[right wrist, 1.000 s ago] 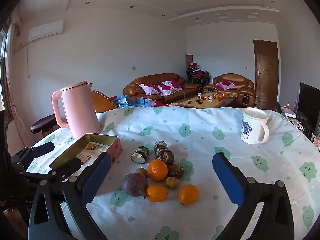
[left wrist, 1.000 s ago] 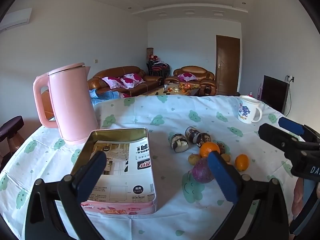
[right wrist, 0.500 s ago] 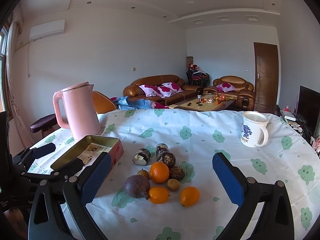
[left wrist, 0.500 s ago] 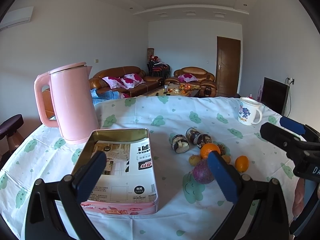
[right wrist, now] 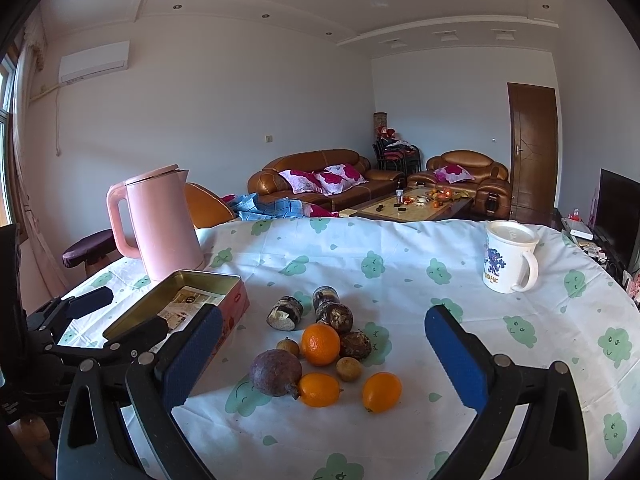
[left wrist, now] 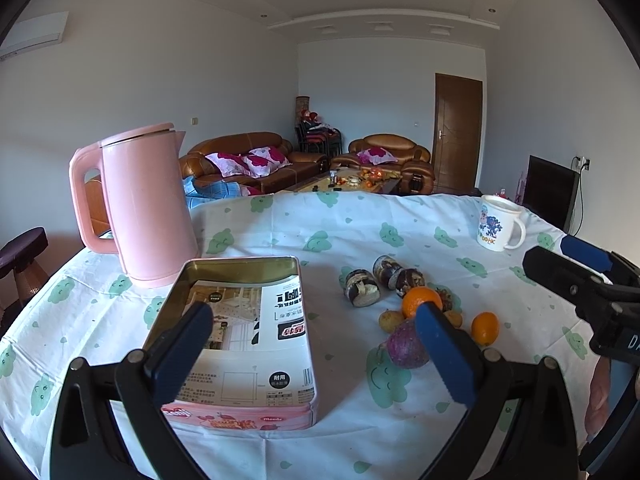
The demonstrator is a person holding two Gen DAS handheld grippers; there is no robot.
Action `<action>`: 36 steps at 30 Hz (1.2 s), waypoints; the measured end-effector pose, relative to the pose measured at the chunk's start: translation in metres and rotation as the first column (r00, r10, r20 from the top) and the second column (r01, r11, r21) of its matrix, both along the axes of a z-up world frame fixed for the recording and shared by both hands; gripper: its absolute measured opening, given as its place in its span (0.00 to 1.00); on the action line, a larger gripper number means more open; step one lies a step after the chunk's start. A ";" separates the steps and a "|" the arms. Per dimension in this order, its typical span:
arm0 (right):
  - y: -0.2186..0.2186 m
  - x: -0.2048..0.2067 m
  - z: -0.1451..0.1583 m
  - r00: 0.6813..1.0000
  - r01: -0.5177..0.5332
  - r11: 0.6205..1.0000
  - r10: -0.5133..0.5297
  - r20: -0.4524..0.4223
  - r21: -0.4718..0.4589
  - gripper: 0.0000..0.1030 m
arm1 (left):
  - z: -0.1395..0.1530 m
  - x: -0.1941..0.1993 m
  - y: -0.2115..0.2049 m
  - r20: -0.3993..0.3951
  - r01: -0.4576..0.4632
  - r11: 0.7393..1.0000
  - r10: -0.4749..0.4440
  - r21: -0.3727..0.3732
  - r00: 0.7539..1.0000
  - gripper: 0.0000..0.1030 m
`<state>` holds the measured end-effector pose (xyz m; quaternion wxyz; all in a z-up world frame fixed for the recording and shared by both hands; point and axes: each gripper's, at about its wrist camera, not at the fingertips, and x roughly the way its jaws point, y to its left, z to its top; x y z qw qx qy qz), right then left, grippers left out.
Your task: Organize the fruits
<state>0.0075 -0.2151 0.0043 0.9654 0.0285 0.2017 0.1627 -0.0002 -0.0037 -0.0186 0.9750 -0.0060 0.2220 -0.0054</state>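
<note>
- Change over the last second: very little. Both views have drifted only slightly; no fruit has shifted. Judgement: sorting has not begun.
- Left gripper (left wrist: 310,344): jaws spread, empty, hovering over the open pink rectangular metal tin (left wrist: 240,332).
- Right gripper (right wrist: 320,354): jaws spread, empty, facing the fruit.
- The cluster of round orange, purple and brown fruits (right wrist: 320,354) lies on the bench right of the tin, well apart from the white printed mug (right wrist: 508,258).
- Room: bare cloth between tin and fruit; tall pink plastic kettle (left wrist: 142,204) just behind the tin limits reach there.

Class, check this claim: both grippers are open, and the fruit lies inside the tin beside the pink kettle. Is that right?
Not quite. The fruit lies on the tablecloth, outside the tin, as the right wrist view shows. Both grippers are open, and the tin does sit beside the pink kettle.
</note>
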 end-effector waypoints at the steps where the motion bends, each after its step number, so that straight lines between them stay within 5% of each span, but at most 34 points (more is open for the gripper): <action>1: 0.000 0.000 -0.001 1.000 -0.001 1.000 0.001 -0.001 0.001 0.99 | 0.000 0.000 0.000 0.000 0.000 1.000 0.000 0.000 1.000 1.00; 36: -0.018 0.019 -0.039 0.996 0.036 0.999 -0.033 -0.088 0.035 0.99 | -0.023 0.016 -0.014 -0.066 0.018 1.000 -0.017 0.018 0.998 1.00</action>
